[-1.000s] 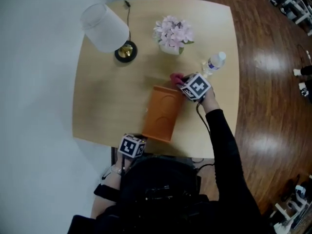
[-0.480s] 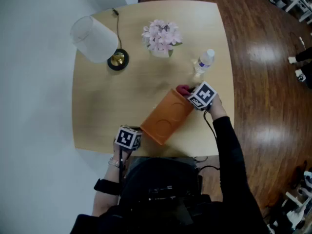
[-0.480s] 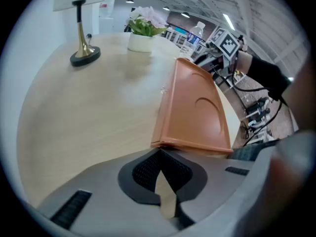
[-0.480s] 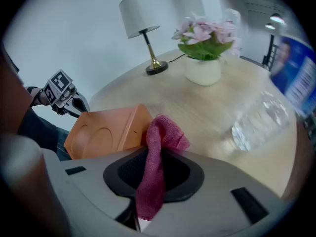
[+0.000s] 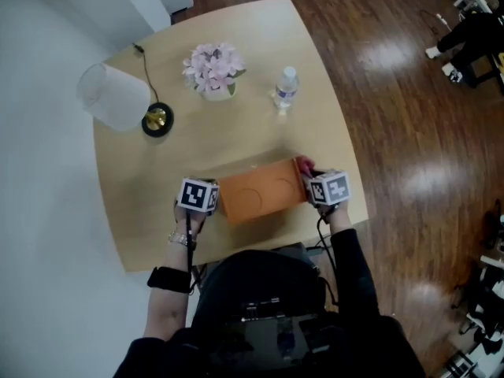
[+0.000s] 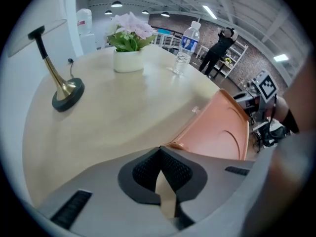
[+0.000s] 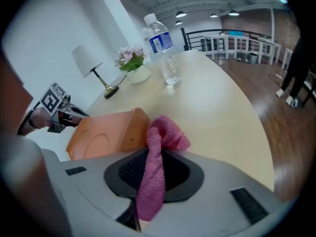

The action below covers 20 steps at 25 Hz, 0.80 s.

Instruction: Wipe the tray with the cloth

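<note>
The orange tray (image 5: 262, 195) lies lengthwise along the table's near edge. My left gripper (image 5: 214, 199) is at its left end, and in the left gripper view the jaws (image 6: 160, 151) are shut, tips pinching the tray's rim corner (image 6: 174, 143). At the tray's right end my right gripper (image 5: 313, 181) is shut on the pink cloth (image 5: 303, 164). In the right gripper view the cloth (image 7: 162, 135) hangs between the pads and bunches against the tray's end (image 7: 129, 127). The right jaws have just been closing with the cloth between them.
Further back on the table stand a water bottle (image 5: 286, 87), a white pot of pink flowers (image 5: 212, 71) and a tipped lamp (image 5: 118, 97) with its cord. The table's right edge (image 5: 358, 203) is close to my right gripper. A person stands far off across the wooden floor.
The tray has swung round from pointing away from me to lying along the near edge. Both grippers moved with its ends. The right gripper still has the cloth.
</note>
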Available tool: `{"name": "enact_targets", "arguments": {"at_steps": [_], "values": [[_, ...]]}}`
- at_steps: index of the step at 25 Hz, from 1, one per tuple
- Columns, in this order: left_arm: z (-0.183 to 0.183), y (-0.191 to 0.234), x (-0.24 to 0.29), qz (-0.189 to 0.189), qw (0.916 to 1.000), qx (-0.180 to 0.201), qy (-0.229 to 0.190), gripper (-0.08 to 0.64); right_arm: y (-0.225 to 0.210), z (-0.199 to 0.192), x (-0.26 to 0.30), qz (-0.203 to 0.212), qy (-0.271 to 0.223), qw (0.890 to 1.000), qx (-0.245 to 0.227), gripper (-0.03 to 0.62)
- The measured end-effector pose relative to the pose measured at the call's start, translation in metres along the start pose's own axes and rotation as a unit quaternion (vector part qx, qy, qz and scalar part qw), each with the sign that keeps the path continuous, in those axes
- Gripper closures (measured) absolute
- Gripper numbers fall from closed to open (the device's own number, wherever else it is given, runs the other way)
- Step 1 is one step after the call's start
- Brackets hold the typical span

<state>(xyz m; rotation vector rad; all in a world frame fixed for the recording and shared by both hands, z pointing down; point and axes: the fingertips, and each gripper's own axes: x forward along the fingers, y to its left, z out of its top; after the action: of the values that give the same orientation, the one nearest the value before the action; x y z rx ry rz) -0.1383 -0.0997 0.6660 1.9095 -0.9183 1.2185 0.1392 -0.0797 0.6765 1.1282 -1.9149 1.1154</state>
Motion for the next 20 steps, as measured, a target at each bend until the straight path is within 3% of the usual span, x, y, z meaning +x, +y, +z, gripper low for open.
{"name": "enact_targets", "arguments": {"at_steps": [3,6,14,18,20], "values": [[0.019,0.019,-0.004,0.002,0.9998,-0.014,-0.016,0.560,0.013,-0.009,0.000,-0.010,-0.018,0.999,0.047,0.525],[0.017,0.030,-0.011,0.007,0.9999,0.002,-0.009,0.560,0.024,-0.007,0.005,-0.021,-0.029,0.998,0.052,0.525],[-0.005,0.059,-0.022,0.022,0.9991,-0.031,-0.018,0.560,0.049,0.011,0.025,-0.006,-0.013,1.000,0.008,0.523],[0.004,0.056,-0.046,0.057,0.9977,-0.006,-0.036,0.558,0.039,0.015,0.015,-0.001,-0.015,1.000,-0.011,0.509],[0.014,0.031,-0.057,0.049,0.9974,0.025,-0.048,0.558,0.033,0.018,0.009,0.003,-0.013,0.999,-0.040,0.509]]}}
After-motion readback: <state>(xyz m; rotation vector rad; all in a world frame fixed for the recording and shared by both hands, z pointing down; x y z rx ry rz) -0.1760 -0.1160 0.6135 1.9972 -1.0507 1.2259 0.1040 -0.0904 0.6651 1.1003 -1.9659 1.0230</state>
